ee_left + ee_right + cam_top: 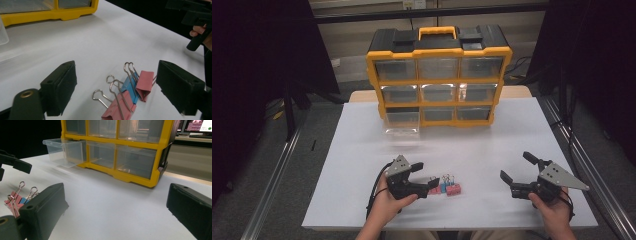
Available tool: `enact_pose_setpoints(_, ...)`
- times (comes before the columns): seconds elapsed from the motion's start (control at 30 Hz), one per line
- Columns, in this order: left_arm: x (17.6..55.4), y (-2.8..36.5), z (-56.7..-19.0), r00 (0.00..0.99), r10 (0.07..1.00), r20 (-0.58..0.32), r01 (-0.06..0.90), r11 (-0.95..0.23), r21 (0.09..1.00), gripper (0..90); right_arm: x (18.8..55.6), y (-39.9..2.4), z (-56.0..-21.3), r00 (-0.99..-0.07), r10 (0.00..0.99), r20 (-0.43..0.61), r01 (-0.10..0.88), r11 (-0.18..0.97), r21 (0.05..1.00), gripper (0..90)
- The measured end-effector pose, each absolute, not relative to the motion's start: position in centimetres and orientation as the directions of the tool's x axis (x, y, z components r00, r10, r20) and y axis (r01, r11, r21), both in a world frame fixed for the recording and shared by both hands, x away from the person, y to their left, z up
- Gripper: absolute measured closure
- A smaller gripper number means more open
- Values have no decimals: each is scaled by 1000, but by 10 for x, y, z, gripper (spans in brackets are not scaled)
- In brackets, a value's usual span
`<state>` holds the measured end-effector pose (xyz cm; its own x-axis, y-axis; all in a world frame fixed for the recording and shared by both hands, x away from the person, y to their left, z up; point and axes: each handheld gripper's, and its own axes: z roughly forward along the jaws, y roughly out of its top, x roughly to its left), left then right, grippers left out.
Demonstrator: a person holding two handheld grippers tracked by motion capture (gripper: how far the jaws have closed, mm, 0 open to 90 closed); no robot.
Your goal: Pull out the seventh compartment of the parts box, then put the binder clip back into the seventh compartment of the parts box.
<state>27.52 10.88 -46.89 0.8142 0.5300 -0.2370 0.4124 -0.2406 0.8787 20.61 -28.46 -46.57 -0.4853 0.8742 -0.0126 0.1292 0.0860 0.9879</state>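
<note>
A small heap of binder clips [446, 187], pink and blue with wire handles, lies on the white table top [362, 150] near its front edge. My left gripper [426, 175] sits just left of the heap, open. In the left gripper view a pink clip [145, 82], a blue clip [128, 86] and a second pink clip [120, 108] lie between my left gripper's [116, 75] jaws, clear of both pads. My right gripper [516, 166] is held at the front right, open, with nothing in it. The right gripper view catches the clips [17, 200] at its left edge.
A yellow and black organizer [438, 75] with clear drawers stands at the back of the table. Its bottom left drawer [402, 121] is pulled out and looks empty. A person's hands hold both grippers from the front edge. Dark floor and metal rails flank the table.
</note>
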Motion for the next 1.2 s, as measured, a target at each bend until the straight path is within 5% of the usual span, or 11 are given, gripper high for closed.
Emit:
enact_pose_setpoints(0.2,277,106,-472,819,516,-253,428,-254,867,292,205,-285,-466,-485,875,-14,129,87,988,20)
enact_pose_setpoints(0.73,280,106,-476,798,530,-287,470,-250,847,308,207,-284,-465,-482,876,-15,126,86,988,20)
enact_pose_setpoints(1.2,281,106,-472,791,536,-296,500,-286,818,577,205,-285,-465,-487,873,-23,122,93,988,20)
